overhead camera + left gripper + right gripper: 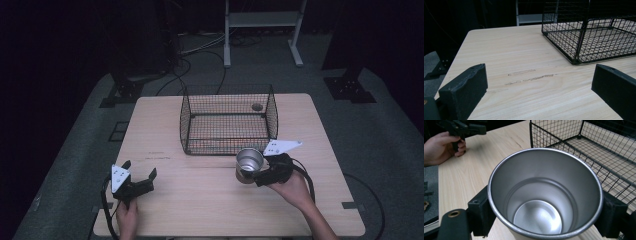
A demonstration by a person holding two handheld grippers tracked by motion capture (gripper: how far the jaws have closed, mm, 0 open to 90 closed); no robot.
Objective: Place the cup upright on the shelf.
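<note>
A light wooden bench point(200, 200) stands in a dark room, seen from above, with a person's forearms coming in from the near edge. A black wire basket point(227, 120), open at the top, sits on the far half of the bench, roughly centred.

The right gripper point(259, 176) is clamped on a silver metal cup point(249, 164), its two black jaws pressing on opposite sides of the cup's wall just below the rim. The cup is held near the middle of the bench, just in front of the basket's near right corner, tilted a little with its open mouth facing up and slightly toward the person. In the right gripper view the cup point(545, 195) is seen from above: it is empty, with a shiny inside and a rolled rim, and the basket point(589, 147) lies just beyond it. Whether the cup's base touches the bench cannot be told.

The left gripper point(141, 171) rests at the near left of the bench, well apart from the cup and basket. Its jaws stand wide open with nothing between them; in the left gripper view bare wood point(524, 82) shows between them and the corner of the basket point(586, 32) lies ahead to the right. The left hand point(441, 147) grips its handle.
</note>
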